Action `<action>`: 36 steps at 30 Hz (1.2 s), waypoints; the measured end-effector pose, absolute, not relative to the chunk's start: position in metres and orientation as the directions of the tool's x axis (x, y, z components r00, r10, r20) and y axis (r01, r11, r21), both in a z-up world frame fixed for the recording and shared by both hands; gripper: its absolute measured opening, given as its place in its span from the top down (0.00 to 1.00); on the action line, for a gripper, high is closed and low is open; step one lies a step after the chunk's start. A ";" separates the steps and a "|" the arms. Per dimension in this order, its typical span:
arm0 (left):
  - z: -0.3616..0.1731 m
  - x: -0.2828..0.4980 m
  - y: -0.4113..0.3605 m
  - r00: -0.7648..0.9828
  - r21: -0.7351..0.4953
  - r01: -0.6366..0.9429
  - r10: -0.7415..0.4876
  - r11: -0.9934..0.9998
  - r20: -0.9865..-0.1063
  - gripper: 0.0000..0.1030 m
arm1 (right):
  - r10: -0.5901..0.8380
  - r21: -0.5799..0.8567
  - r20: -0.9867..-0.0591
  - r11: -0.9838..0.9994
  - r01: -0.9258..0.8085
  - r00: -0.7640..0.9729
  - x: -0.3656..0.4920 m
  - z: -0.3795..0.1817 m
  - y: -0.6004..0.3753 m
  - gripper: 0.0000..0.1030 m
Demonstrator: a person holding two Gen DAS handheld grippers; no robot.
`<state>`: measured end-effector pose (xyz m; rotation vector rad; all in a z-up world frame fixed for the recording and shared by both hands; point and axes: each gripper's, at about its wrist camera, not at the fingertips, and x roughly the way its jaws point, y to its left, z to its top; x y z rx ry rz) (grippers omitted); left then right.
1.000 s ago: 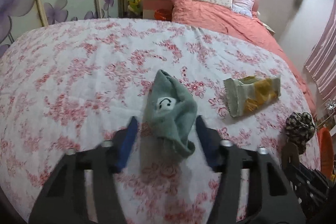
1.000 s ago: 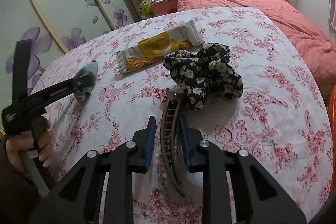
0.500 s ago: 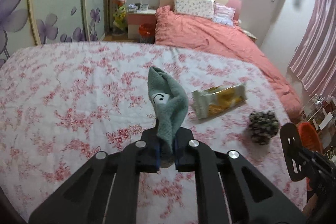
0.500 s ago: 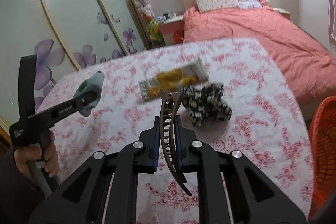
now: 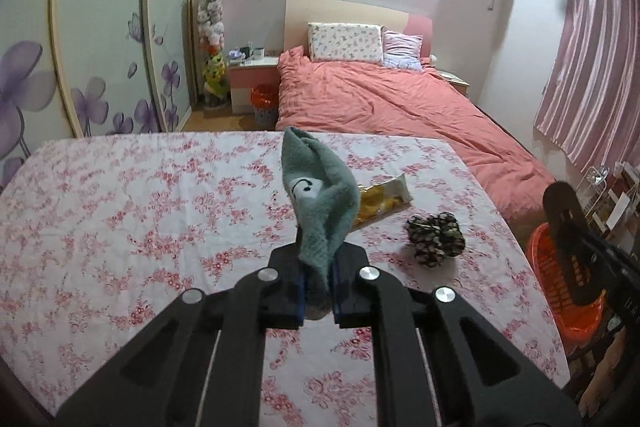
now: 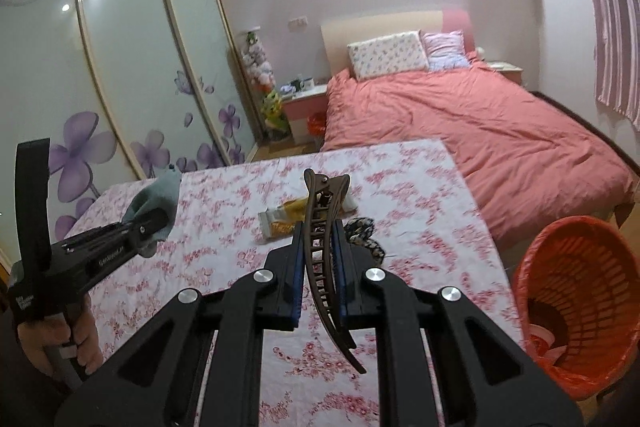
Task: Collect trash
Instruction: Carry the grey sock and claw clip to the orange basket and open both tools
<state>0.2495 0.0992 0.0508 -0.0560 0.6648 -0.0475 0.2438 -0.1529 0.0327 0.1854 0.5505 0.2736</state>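
Observation:
My left gripper (image 5: 318, 287) is shut on a grey-green sock (image 5: 316, 203) with a smiley face, held up above the flowered tablecloth (image 5: 120, 211). The right wrist view shows that gripper (image 6: 154, 223) at the left with the sock (image 6: 154, 197) sticking out of it. My right gripper (image 6: 318, 267) is shut on a brown hair claw clip (image 6: 322, 223), which stands upright between the pads, clear of the cloth. A yellow snack wrapper (image 5: 384, 201) (image 6: 286, 219) and a dark floral scrunchie (image 5: 436, 237) (image 6: 364, 233) lie on the table.
An orange mesh basket (image 6: 576, 307) (image 5: 560, 295) stands on the floor off the table's right edge, with something pale at its bottom. A bed with a pink cover (image 5: 392, 107) lies beyond the table. A hand (image 6: 60, 339) grips the left tool's handle.
Both grippers closed, the left on the sock and the right on the hair clip. Both then rose off the cloth with those things, and the view now takes in more of the room.

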 end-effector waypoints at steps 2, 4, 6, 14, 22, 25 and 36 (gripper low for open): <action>0.054 0.244 0.092 0.792 -0.054 0.035 -0.061 0.998 -0.608 0.90 | 0.295 0.245 -0.479 0.949 -0.197 0.827 0.239 0.036 -0.159 0.87; 0.057 0.239 0.086 0.794 -0.046 0.044 -0.063 0.998 -0.605 0.90 | 0.288 0.244 -0.473 0.951 -0.190 0.833 0.235 0.038 -0.162 0.87; 0.059 0.236 0.080 0.796 -0.040 0.052 -0.065 0.998 -0.602 0.90 | 0.282 0.243 -0.469 0.952 -0.185 0.837 0.232 0.040 -0.167 0.87; 0.066 0.222 0.052 0.798 -0.026 0.096 -0.092 0.995 -0.596 0.90 | 0.255 0.250 -0.450 0.956 -0.154 0.856 0.215 0.044 -0.186 0.87; 0.065 0.216 0.016 0.783 -0.036 0.163 -0.151 0.986 -0.603 0.90 | 0.212 0.261 -0.441 0.960 -0.101 0.872 0.202 0.043 -0.215 0.87; 0.064 0.214 -0.006 0.772 -0.051 0.211 -0.198 0.976 -0.604 0.90 | 0.185 0.266 -0.441 0.961 -0.069 0.878 0.198 0.042 -0.231 0.87; 0.047 0.213 -0.096 0.680 -0.132 0.405 -0.395 0.905 -0.617 0.90 | 0.048 0.289 -0.463 0.952 0.099 0.885 0.193 0.028 -0.308 0.87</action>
